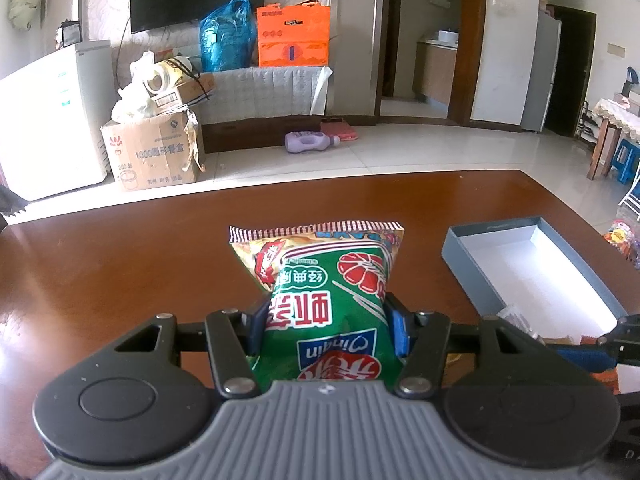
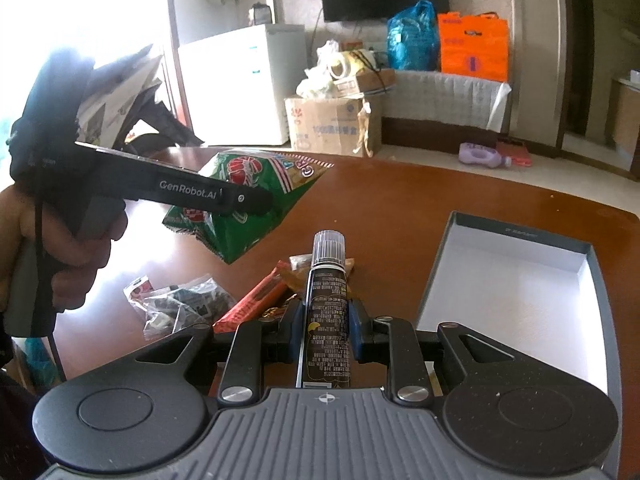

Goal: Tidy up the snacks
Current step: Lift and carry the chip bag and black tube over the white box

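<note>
With left claw [image 1: 326, 330] clamped on chip bag [image 1: 320, 276] and right claw [image 2: 326, 330] on stick pack [image 2: 328, 312], both are lifted clear of tabletop [image 1: 120, 264]; next, likely lowering into box [image 2: 520, 280].

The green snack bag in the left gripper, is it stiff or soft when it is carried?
The green snack bag is probably soft and light: it looks puffed, and the left gripper pinches its middle inward. In the right wrist view its corners hang free past the fingers, so it may sway. Its film looks glossy, perhaps slippery.
</note>
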Action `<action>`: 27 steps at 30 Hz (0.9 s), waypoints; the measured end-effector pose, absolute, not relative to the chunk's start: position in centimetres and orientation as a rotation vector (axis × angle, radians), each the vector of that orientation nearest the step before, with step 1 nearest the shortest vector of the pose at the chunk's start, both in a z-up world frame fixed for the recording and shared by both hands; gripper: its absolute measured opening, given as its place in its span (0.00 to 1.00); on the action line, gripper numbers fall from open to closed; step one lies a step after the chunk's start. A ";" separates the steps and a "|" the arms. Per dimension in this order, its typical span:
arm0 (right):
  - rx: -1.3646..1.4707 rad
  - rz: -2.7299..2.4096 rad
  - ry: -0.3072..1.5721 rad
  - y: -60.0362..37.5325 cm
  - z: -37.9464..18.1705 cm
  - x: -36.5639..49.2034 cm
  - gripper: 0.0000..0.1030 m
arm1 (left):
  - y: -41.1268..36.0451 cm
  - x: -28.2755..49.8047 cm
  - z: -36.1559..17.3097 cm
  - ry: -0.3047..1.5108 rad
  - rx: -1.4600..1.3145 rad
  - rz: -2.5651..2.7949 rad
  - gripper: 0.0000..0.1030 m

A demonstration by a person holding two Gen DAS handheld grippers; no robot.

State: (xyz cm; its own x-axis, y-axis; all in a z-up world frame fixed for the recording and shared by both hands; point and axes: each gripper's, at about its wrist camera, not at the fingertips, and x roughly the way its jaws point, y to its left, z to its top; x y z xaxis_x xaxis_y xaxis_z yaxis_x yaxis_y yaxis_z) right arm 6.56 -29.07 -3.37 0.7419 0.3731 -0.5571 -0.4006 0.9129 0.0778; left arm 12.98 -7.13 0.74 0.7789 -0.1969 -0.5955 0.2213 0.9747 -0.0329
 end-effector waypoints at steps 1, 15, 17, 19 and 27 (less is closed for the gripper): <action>-0.045 0.421 0.599 -29.3 -3.3 6.5 0.25 | -7.3 13.0 0.8 0.638 0.040 -0.228 0.54; -0.033 0.382 0.587 -30.5 -3.1 6.0 0.25 | -9.6 12.9 1.4 0.629 0.047 -0.257 0.54; -0.028 0.372 0.587 -30.8 -3.0 6.0 0.25 | -10.3 12.9 1.4 0.628 0.049 -0.264 0.54; -0.023 0.360 0.587 -31.3 -3.1 5.9 0.25 | -11.0 12.9 1.4 0.628 0.050 -0.273 0.54; -0.013 0.320 0.581 -33.0 -3.0 5.6 0.25 | -14.0 13.1 1.6 0.625 0.059 -0.306 0.54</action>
State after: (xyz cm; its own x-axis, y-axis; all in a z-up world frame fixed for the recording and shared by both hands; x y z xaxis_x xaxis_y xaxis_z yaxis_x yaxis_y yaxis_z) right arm 5.59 -33.04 -2.97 0.7882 0.2934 -0.5410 -0.3007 0.9506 0.0774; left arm 13.07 -14.03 1.59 0.7675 -0.2636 -0.5843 0.2991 0.9535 -0.0372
